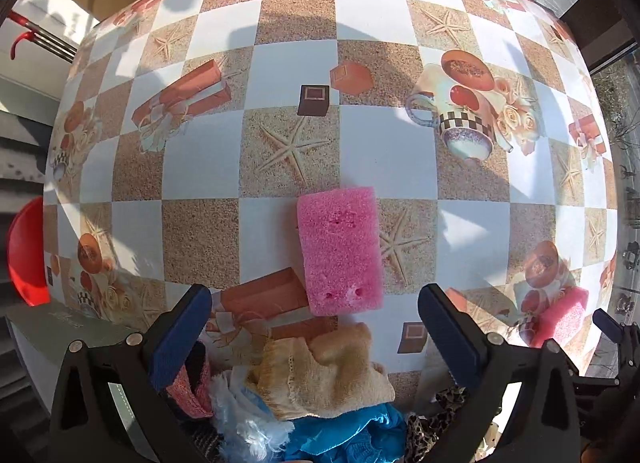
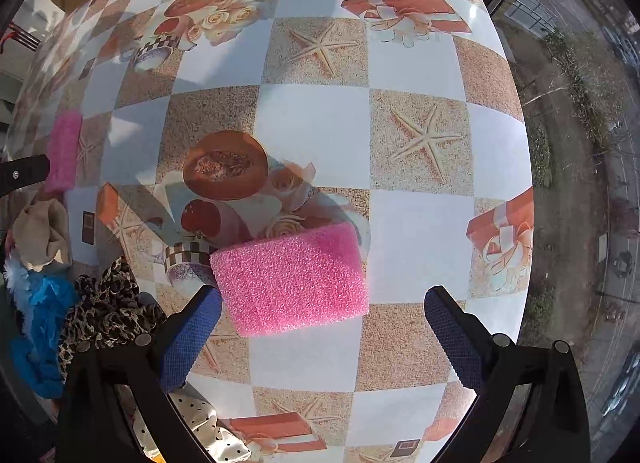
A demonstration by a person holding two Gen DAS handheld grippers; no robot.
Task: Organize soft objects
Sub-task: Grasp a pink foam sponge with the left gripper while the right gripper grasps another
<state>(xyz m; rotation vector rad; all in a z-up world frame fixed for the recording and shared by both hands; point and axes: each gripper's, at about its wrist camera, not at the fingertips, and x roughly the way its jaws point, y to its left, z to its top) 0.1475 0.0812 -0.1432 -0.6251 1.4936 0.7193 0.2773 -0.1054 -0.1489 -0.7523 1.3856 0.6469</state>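
My left gripper [image 1: 314,333] stands wide, empty. Just ahead lies a porous pink sponge [image 1: 339,252], flat on the tablecloth [image 1: 376,143]. My right gripper [image 2: 322,337], also wide, has a second pink sponge [image 2: 292,279] just beyond its left finger.

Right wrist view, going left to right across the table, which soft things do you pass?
Light blue fuzzy cloth → leopard-print fabric → pink rectangular foam sponge ahead of the open right gripper.
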